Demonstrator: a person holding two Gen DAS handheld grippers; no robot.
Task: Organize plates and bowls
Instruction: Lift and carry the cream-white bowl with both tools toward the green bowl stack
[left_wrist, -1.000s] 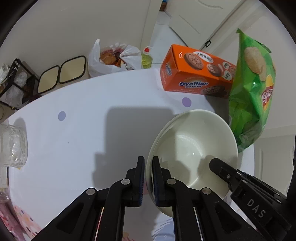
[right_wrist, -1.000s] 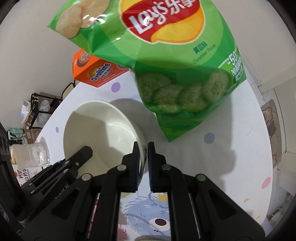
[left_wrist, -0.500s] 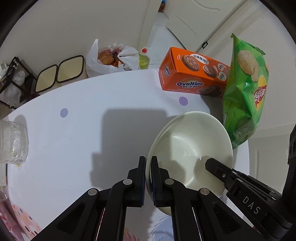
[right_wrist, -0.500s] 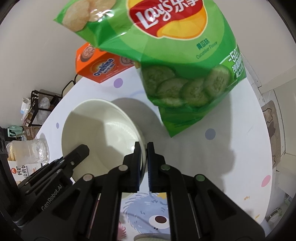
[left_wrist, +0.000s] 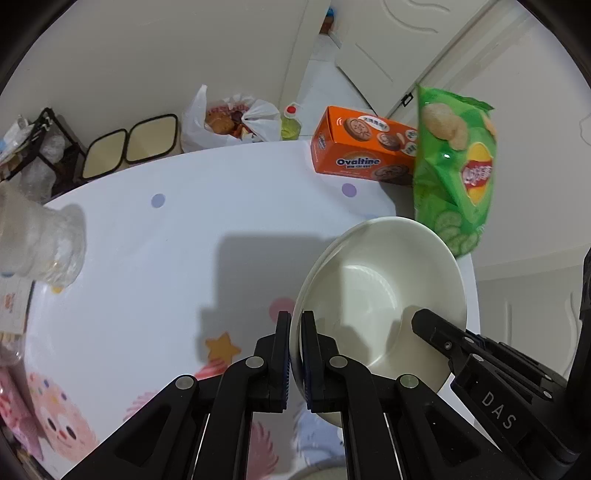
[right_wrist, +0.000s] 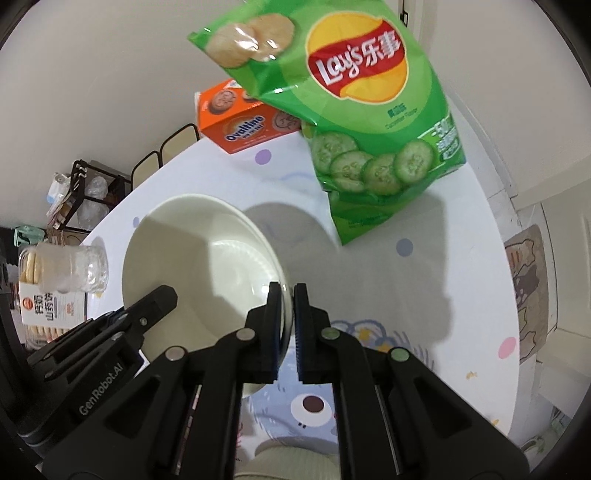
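Left wrist view: a white tabletop (left_wrist: 229, 221) printed with pastel dots, a star and cartoon figures fills the frame, backed by a cream wall and a white panelled door (left_wrist: 399, 48). An orange Ovaltine box (left_wrist: 364, 147) and a green Lay's crisp bag (left_wrist: 456, 170) stand at the far edge of the tabletop, the bag overlapping the box's right end. A clear glass jar (left_wrist: 40, 240) sits at the left edge. Beyond the tabletop, on the floor, are a white plastic bag of food (left_wrist: 232, 120), a twin-lidded bin (left_wrist: 129, 149) and a black wire rack (left_wrist: 33, 147). The cream bowl (left_wrist: 380, 302), round, glossy and deep, is empty and appears to nest inside a second rim of the same colour; it is tilted, its shadow falling on the tabletop, just in front of the crisp bag. The left gripper (left_wrist: 296, 354) pinches the bowl's left rim between closed blue-padded fingers, while the right gripper (right_wrist: 287, 332) clamps the opposite rim. From the right wrist view, a packet of biscuits (right_wrist: 44, 291) lies at the left edge beside the jar.
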